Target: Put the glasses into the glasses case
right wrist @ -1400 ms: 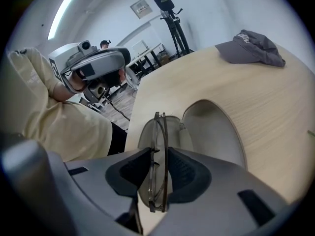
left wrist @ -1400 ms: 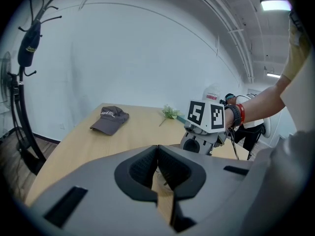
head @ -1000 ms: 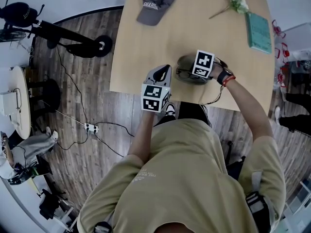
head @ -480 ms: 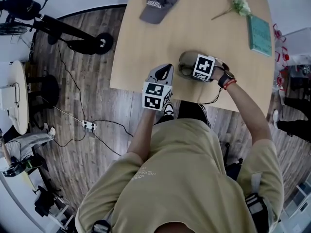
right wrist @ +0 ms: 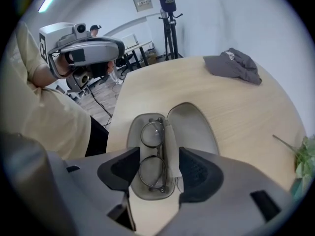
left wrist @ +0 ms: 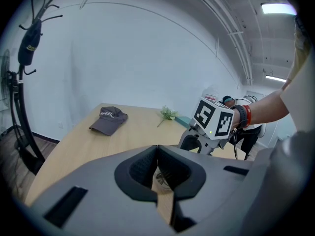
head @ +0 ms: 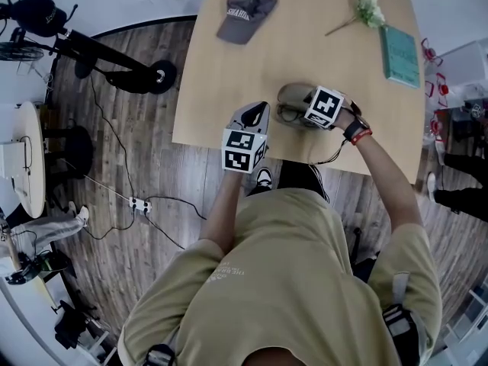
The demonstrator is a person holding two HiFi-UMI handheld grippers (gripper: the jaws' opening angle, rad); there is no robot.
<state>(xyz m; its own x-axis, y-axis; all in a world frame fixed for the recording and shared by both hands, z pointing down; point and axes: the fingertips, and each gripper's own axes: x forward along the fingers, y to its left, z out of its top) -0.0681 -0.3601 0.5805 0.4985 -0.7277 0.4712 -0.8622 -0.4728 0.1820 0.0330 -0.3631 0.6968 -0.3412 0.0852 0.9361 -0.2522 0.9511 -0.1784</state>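
- The glasses (right wrist: pixel 153 151) lie folded in the tray of the glasses case (right wrist: pixel 134 132). The case sits open on the surface (right wrist: pixel 246 117) near its front edge, with the lid (right wrist: pixel 194 124) swung out flat beside the tray.
- The right hand-held gripper (right wrist: pixel 158 168) points steeply down over the case. Its jaws have just been opening and now stand wide, one on each side of the glasses, with the pads clear of the frame. It grips nothing.
- The left hand-held gripper (left wrist: pixel 157 151) hangs near the case at the edge of the surface, its jaw tips together and nothing held between them.
- The step in hand looks like the release. The glasses seem delivered, so the job now is to leave without disturbing them.
- To do that well, I would keep the jaws wide and draw the right hand-held gripper straight up along its own line. A sideways drift could let a pad hook the frame or nudge the tray.
- Before moving off, check that both lenses and the folded arms sit below the tray's rim. The far lens appears seated, but the near end is partly masked by the jaws.
- If the lid is to be closed, the left hand-held gripper seems well placed to steady the tray while the right tips the lid over.
- The cap (head: pixel 244 12), flower sprig (head: pixel 367 6) and book (head: pixel 401 52) lie well apart from the case and pose no obstacle.
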